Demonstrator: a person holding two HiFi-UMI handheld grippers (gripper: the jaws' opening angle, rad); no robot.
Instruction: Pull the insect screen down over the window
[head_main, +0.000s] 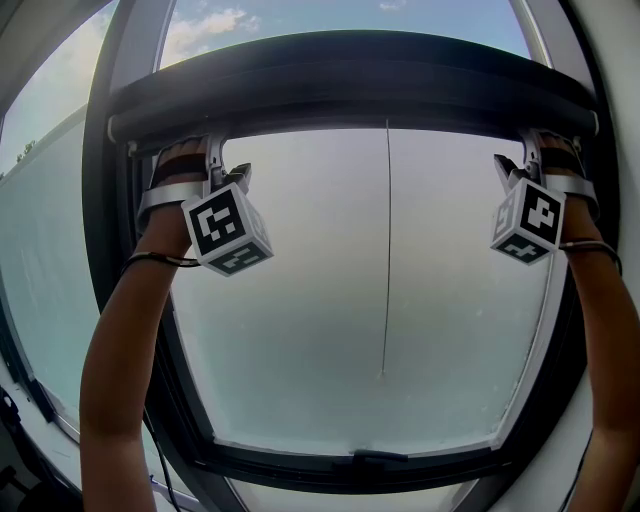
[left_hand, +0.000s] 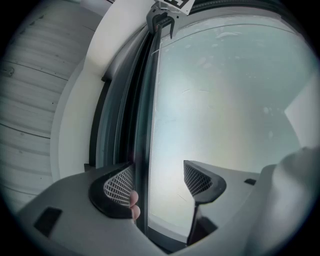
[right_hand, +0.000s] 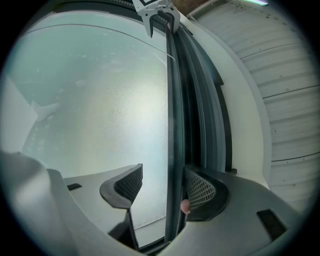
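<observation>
A dark pull bar (head_main: 350, 85) of the insect screen spans the window near its top. My left gripper (head_main: 214, 165) reaches up to the bar's left end and my right gripper (head_main: 528, 155) to its right end. In the left gripper view the bar's thin edge (left_hand: 142, 125) runs between the jaws of the left gripper (left_hand: 159, 184), close to the left pad (left_hand: 120, 186); the other pad stands apart. In the right gripper view the bar (right_hand: 173, 125) lies against the right pad (right_hand: 200, 190) of the right gripper (right_hand: 165, 187), which is also open.
The dark window frame (head_main: 130, 300) curves round the pale glass (head_main: 300, 320), with a handle (head_main: 375, 460) on its bottom rail. A thin cord (head_main: 387, 250) hangs down the middle of the pane. White wall panels (left_hand: 35, 100) flank the window.
</observation>
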